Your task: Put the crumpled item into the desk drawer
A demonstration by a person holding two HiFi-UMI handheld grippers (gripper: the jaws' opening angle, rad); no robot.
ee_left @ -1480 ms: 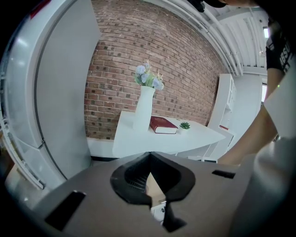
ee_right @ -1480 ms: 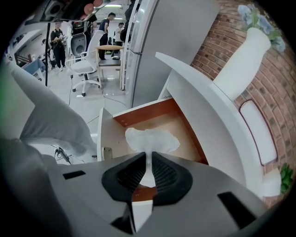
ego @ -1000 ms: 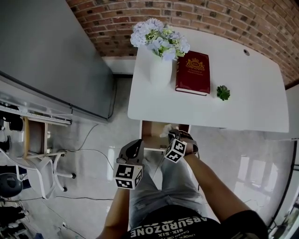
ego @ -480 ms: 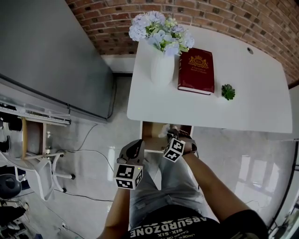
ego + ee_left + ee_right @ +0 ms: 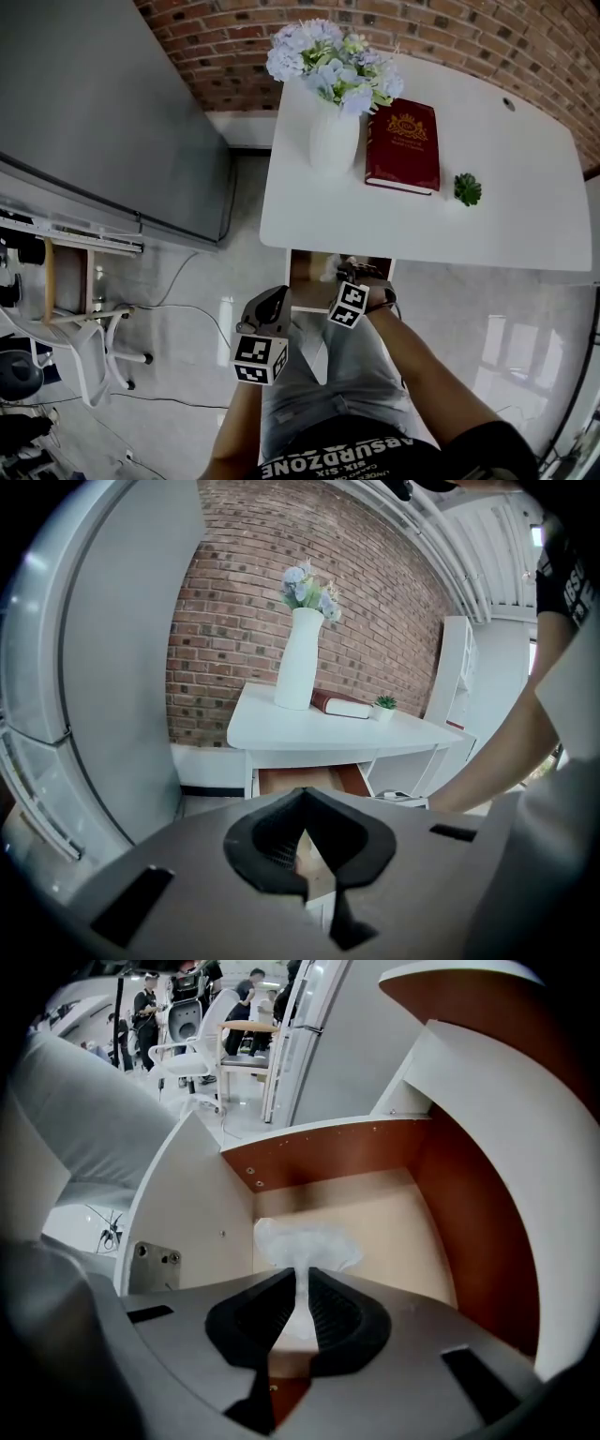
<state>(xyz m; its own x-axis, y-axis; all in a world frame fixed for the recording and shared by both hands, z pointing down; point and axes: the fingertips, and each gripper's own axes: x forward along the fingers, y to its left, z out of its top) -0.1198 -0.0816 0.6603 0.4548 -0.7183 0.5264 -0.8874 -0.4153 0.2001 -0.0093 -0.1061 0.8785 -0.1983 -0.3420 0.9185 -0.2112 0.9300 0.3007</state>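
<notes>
Crumpled item (image 5: 305, 1241) hangs pinched in the right gripper (image 5: 302, 1277) fingers over the open drawer (image 5: 375, 1162), at six o'clock of the table (image 5: 487, 216), likely ready to drop; left gripper (image 5: 302, 799) fingers clenched, empty.

The person wears a black T-shirt (image 5: 309, 461) with white lettering and grey trousers (image 5: 323, 380). The left tool (image 5: 272, 302) and right tool (image 5: 354, 271) are grey with black ribbed pads (image 5: 337, 1321), each carrying a black-and-white marker cube (image 5: 260, 359).

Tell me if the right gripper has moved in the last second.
No, not clearly. The right gripper stays over the open drawer, just below the front edge of the desk, shut on the crumpled item; the head camera itself shifted.
</notes>
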